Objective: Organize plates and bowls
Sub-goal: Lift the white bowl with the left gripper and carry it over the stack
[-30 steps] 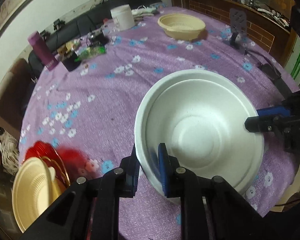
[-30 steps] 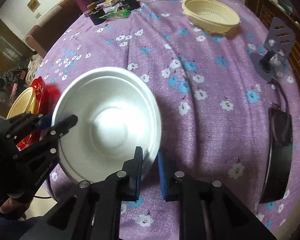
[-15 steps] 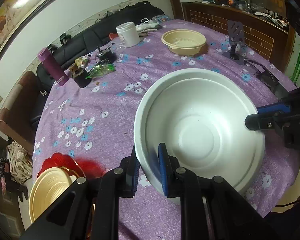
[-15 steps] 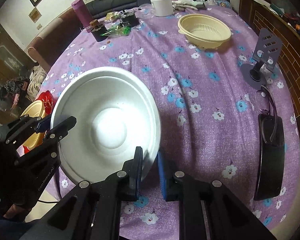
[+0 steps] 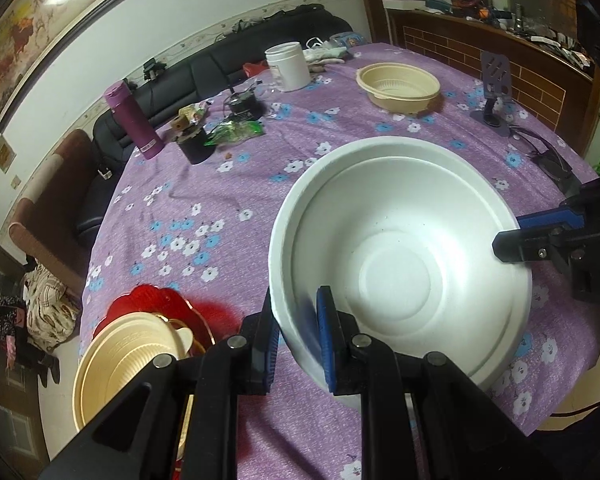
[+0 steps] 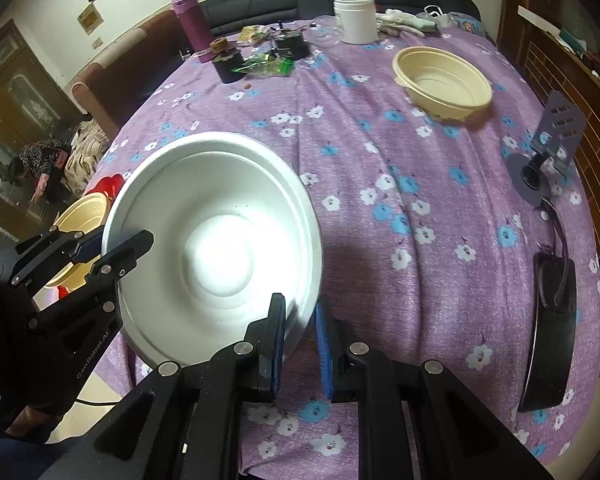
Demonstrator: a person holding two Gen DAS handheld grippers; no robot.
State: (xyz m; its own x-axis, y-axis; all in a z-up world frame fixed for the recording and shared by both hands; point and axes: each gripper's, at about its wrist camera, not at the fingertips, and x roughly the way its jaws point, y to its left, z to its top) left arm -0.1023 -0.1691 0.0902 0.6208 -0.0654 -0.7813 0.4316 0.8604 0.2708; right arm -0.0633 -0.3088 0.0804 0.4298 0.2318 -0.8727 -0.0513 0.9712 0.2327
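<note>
The white foam bowl (image 5: 400, 264) is held above the round table's purple floral tablecloth (image 5: 204, 208), gripped on opposite sides of its rim by both grippers

Left gripper (image 5: 296, 328): jaws narrow, clamped on the near rim of the bowl in the left wrist view. One blue pad lies inside the wall and the other finger outside it

Right gripper (image 6: 300, 334): jaws narrow, clamped on the bowl rim at the lower right edge of the bowl in the right wrist view. In the left wrist view the same gripper enters from the right and pinches the far right rim

Bowl attitude: open side up, tilted slightly; the interior appears empty

Other tableware:
- A cream plastic bowl (image 5: 128, 364) sits on a red scalloped plate (image 5: 156, 304) at the table edge, near the left gripper
- A second cream plastic bowl (image 6: 444, 80) stands alone on the far side of the table, well apart from the white bowl

Other items on the cloth:
- White jar (image 6: 356, 18) and purple flask (image 6: 192, 20) near the far edge
- Green wrapper (image 6: 268, 66) between them
- Phone stand (image 6: 548, 148) at the right edge
- Black eyeglass case (image 6: 548, 320) near the stand, with eyeglasses at its far end
</note>
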